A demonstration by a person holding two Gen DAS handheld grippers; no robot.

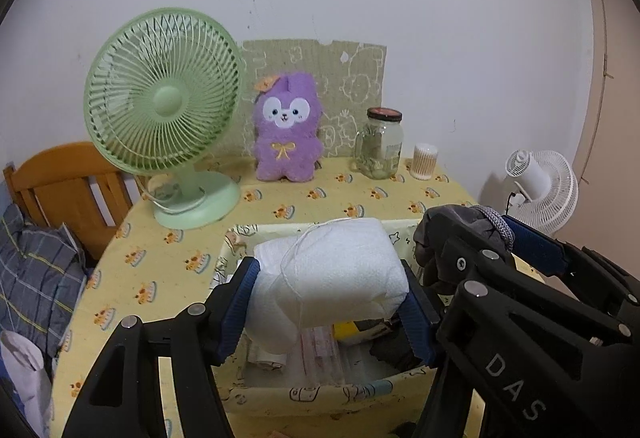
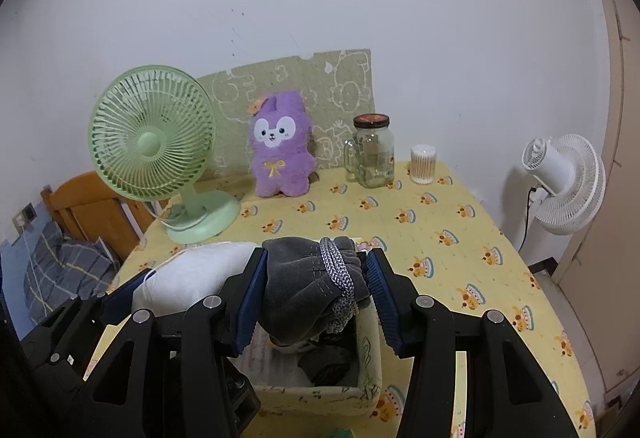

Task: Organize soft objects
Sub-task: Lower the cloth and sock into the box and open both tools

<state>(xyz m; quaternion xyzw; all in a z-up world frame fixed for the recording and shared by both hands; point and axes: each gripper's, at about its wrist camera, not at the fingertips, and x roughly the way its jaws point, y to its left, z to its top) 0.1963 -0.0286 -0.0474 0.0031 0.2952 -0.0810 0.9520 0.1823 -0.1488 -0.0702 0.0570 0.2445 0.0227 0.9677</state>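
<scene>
I hold a white bundle (image 1: 328, 270) in my left gripper (image 1: 332, 302), the fingers (image 1: 240, 302) closed on its two ends, at the lower centre of the left view and just above the open fabric box (image 1: 320, 394). My right gripper (image 2: 316, 298) hangs beside it over the same box, its fingers (image 2: 252, 298) clamped on a grey pouch (image 2: 308, 286) tied with a braided cord (image 2: 338, 270). I judge both are held end to end so that they can go down lengthwise into the box without catching its walls.

The box already holds dark and pale items at its bottom, so room inside is tight; the two grippers sit close together and could bump if lowered at once. The near rim (image 2: 312, 398) lies low in the right view, and the far rim is mostly hidden behind the bundle.

Beyond, the desk (image 2: 440, 238) is open to the right. At the back stand a green fan (image 1: 164, 109), a purple plush (image 1: 286, 129), a jar (image 1: 380, 145) and a tub of swabs (image 1: 425, 161), all well apart from the box.
</scene>
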